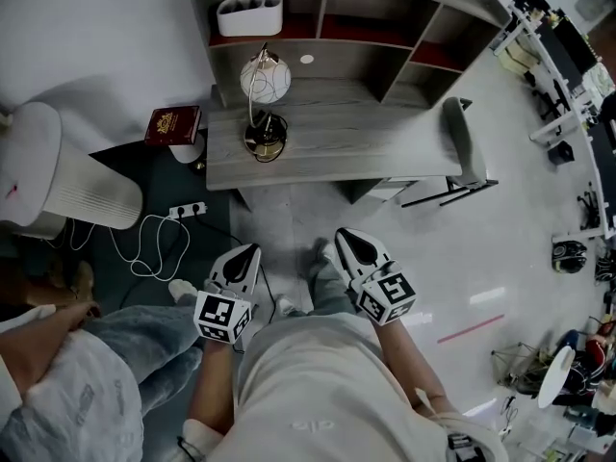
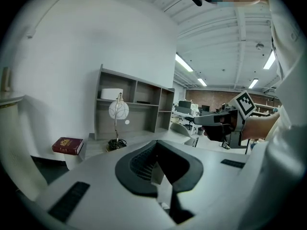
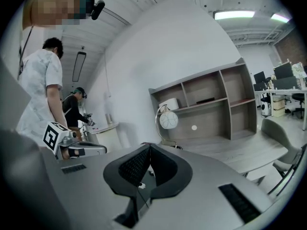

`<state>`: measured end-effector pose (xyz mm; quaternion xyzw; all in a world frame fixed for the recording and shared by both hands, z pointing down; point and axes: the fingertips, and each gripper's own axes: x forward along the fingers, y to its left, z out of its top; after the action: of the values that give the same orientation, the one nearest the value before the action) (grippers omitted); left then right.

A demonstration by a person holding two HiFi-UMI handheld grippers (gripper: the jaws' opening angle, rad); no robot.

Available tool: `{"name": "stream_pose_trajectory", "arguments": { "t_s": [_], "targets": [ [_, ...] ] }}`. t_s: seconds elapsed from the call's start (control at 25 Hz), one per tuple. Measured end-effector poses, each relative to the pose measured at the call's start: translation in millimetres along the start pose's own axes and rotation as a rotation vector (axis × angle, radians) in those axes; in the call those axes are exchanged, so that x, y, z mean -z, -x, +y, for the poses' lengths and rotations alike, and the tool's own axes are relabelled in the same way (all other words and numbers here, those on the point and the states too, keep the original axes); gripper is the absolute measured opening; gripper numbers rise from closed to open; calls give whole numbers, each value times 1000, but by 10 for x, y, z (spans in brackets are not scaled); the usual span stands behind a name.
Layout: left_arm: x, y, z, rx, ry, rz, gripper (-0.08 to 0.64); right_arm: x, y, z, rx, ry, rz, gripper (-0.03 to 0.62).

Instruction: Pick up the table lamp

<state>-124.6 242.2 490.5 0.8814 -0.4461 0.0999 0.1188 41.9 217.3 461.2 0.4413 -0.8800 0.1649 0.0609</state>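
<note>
The table lamp has a white globe shade [image 1: 265, 78] on a thin curved metal stem and a dark round base [image 1: 265, 135]. It stands upright near the left end of the grey desk [image 1: 366, 147]. In the left gripper view the table lamp [image 2: 118, 110] is far ahead and left of centre, and in the right gripper view the table lamp [image 3: 168, 120] stands in front of the shelf unit. My left gripper [image 1: 251, 251] [image 2: 156, 143] and right gripper [image 1: 344, 235] [image 3: 147, 146] are held low over the floor, well short of the desk. Both are shut with nothing between their pads.
A red book [image 1: 173, 123] lies on a small white stand left of the desk. A white container [image 1: 249, 13] sits in the shelf unit [image 1: 385, 27]. A grey chair [image 1: 462, 142] is tucked in at the right. A power strip [image 1: 188, 209] lies on the floor, and another person [image 1: 58, 373] stands at the left.
</note>
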Motion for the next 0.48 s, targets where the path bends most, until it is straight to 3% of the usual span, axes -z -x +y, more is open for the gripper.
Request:
{"name": "stream_pose_trajectory", "arguments": {
  "t_s": [0.2, 0.48],
  "targets": [
    [-75, -387, 239, -26, -8, 21, 15, -71, -328, -366, 0, -40, -6, 31],
    [-462, -1088, 666, -94, -40, 45, 17, -441, -953, -851, -86, -51, -20, 31]
  ]
}}
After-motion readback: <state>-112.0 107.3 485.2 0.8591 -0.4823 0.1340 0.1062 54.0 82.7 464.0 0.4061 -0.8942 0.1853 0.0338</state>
